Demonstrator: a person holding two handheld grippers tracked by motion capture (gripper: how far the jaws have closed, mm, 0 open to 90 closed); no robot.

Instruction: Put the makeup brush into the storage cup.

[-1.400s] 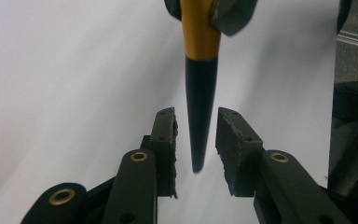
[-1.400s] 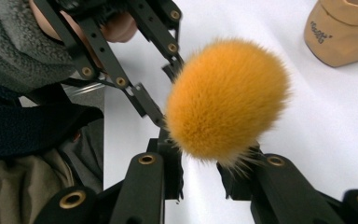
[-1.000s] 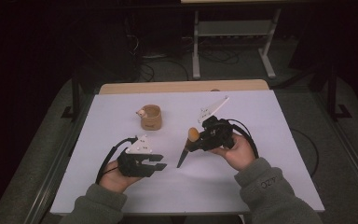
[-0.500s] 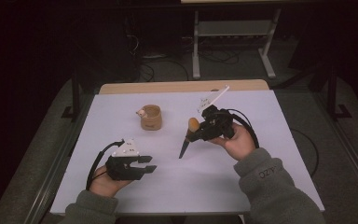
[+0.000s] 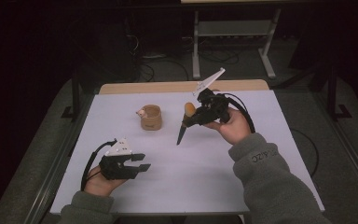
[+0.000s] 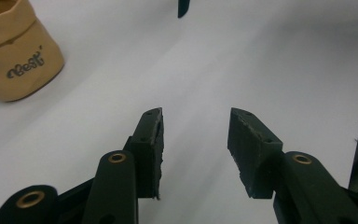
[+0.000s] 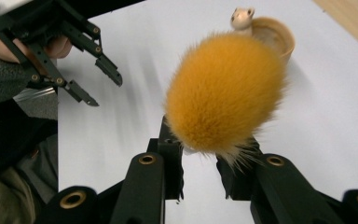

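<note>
Here, label by label:

Setting: a white-covered table [image 5: 214, 186] stood in a dark room, a person's grey-sleeved forearms entering from the near edge.

Right gripper: the black two-jaw right gripper [image 5: 192, 120] was lifted above the table's middle, right of the cup, its jaws clenched on a brush.

Brush: the brush with a fluffy orange head and a dark tapering handle [image 5: 182, 133] hung aslant in that grasp, orange tuft uppermost, handle tip pointing down toward the table without visibly touching it. In the right gripper view the orange bristles [image 7: 223, 95] bulged just above the closed pads.

Left gripper: the black left gripper [image 5: 140, 162] lay low near the table's front left, well apart from the brush. Its jaws had just been opening and stood parted, released, with nothing between the pads [image 6: 151, 140].

Cup: a small tan fabric-look cup with dark lettering [image 6: 14, 56] sat upright toward the far side, between the two grippers in the high view [image 5: 151, 117].

Figure: a little pale animal figure [image 7: 241, 17] perched at the cup's rim.
</note>
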